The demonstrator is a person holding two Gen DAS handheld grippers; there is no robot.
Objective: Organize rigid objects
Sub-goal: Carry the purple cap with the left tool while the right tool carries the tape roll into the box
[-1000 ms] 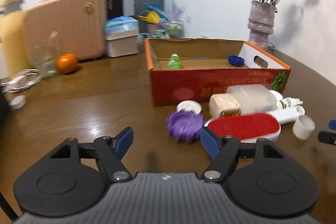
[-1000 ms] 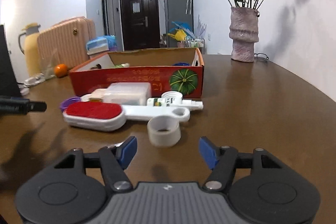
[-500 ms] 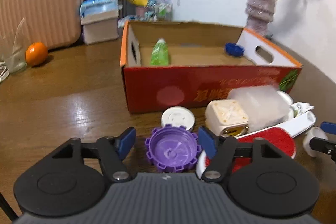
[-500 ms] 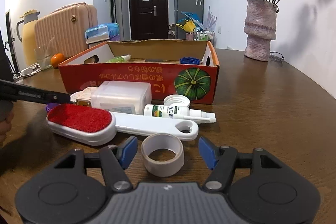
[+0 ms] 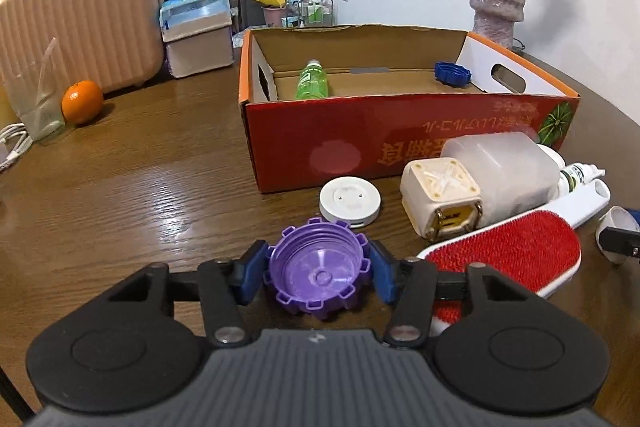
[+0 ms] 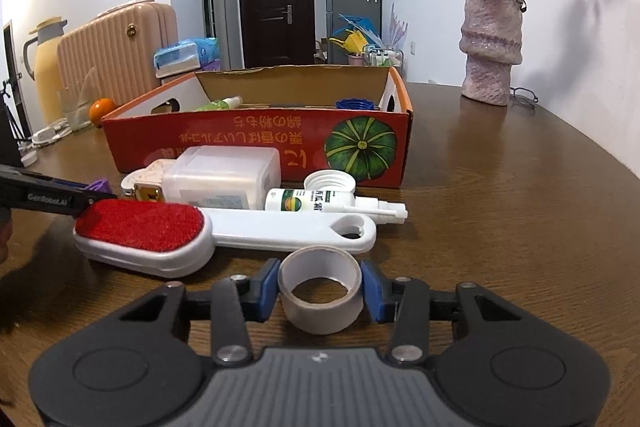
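Note:
My left gripper [image 5: 316,277] is shut on a purple toothed cap [image 5: 318,277] that rests on the wooden table. My right gripper [image 6: 320,289] is shut on a roll of clear tape [image 6: 320,287], also on the table. The red cardboard box [image 5: 360,147] stands behind them, open on top, and holds a green bottle [image 5: 312,81] and a blue cap [image 5: 452,73]. In front of the box lie a red lint brush [image 6: 160,227], a white spray bottle [image 6: 320,203], a clear plastic box [image 6: 224,177], a cream cube [image 5: 440,195] and a white round lid [image 5: 350,201].
A pink vase with dried roses [image 6: 492,43] stands at the back right of the table. An orange [image 5: 82,101], a clear bag [image 5: 36,95] and a white cable [image 5: 12,147] lie at the back left. A pink suitcase [image 5: 80,23] stands beyond the table.
Both grippers moved forward and down to their objects. The left jaws closed on the purple cap and the right jaws closed on the tape roll.

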